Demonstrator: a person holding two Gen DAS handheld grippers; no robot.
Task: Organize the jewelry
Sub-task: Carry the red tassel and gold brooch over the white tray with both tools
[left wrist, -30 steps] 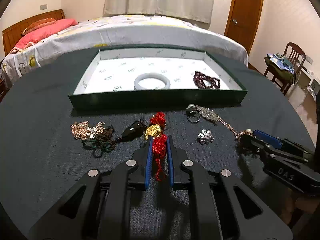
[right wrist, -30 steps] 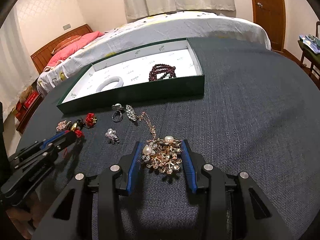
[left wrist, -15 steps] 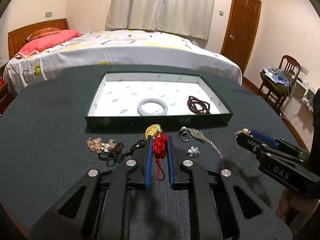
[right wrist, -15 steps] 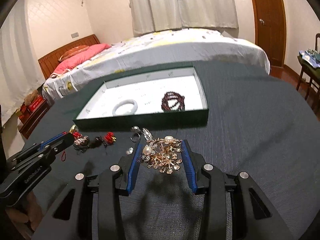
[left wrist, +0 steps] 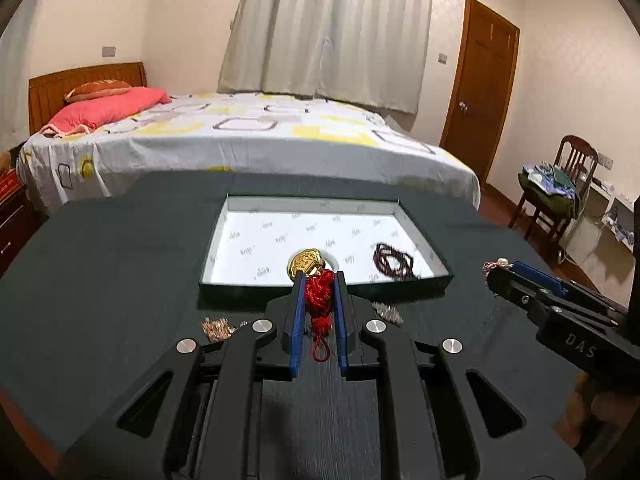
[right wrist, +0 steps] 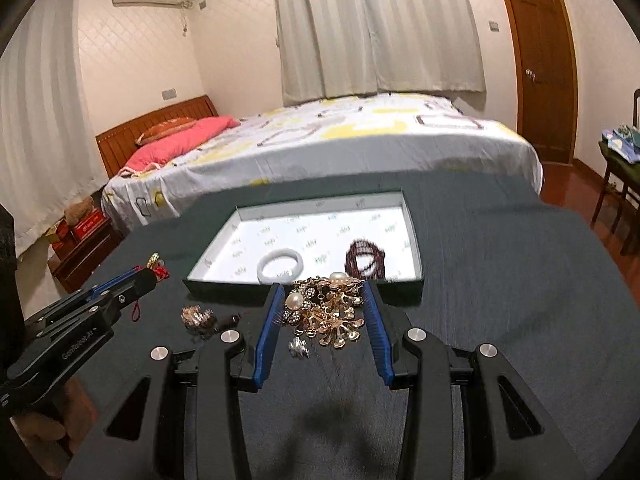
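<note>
Left gripper (left wrist: 319,280) was pinched on a red knotted cord (left wrist: 320,300), with a gold charm (left wrist: 306,264) standing out past the tips and a small cord loop hanging below the pads. Right gripper (right wrist: 325,300) was clamped on a gold flower brooch with pearls (right wrist: 326,312), both blue pads pressing its sides; a thin chain trailed down from it. Both pieces were held clear above the dark tablecloth (right wrist: 520,280), just short of the near wall of the green tray (right wrist: 304,290). Inside the tray, on white printed lining, lay a pale bangle (right wrist: 279,266) and, to its right, a dark red bead bracelet (right wrist: 365,260), well apart. On the cloth in front of the tray lay a rose-gold cluster (right wrist: 197,317) and a small silver flower piece (right wrist: 299,348). A bed (right wrist: 340,136) stood beyond the table.
</note>
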